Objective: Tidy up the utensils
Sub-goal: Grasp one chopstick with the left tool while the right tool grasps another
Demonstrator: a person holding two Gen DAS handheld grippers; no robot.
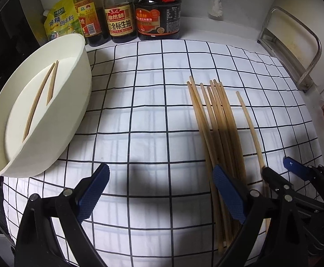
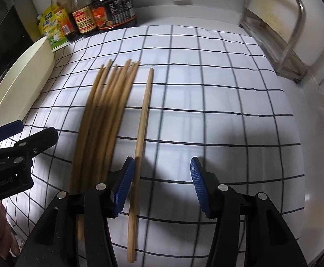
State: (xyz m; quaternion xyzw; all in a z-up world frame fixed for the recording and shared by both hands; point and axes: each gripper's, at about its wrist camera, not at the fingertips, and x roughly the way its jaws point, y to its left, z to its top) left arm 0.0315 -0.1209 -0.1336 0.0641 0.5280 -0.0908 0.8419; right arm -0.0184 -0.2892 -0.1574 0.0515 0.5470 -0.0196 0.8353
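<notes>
Only the left wrist view looks into the white tub (image 1: 50, 120), which stands beyond and left of the left gripper (image 1: 159, 191) and holds two chopsticks (image 1: 42, 99); the right wrist view catches just its outer wall. The left gripper's fingers (image 1: 92, 191) stand wide apart over the checked cloth (image 1: 139, 111) on the worktop, with nothing between them. The bundle of chopsticks (image 1: 217, 120) runs under its right finger. Sauce bottles (image 1: 119, 15) stand far ahead by the wall. To the right, the right gripper (image 2: 162, 184) is open too, and only its own view shows the single chopstick (image 2: 143, 120) lying just inside its left finger, whether touching the pad cannot be told, the bundle lying outside that finger. A metal rack (image 2: 280, 29) stands far right.
</notes>
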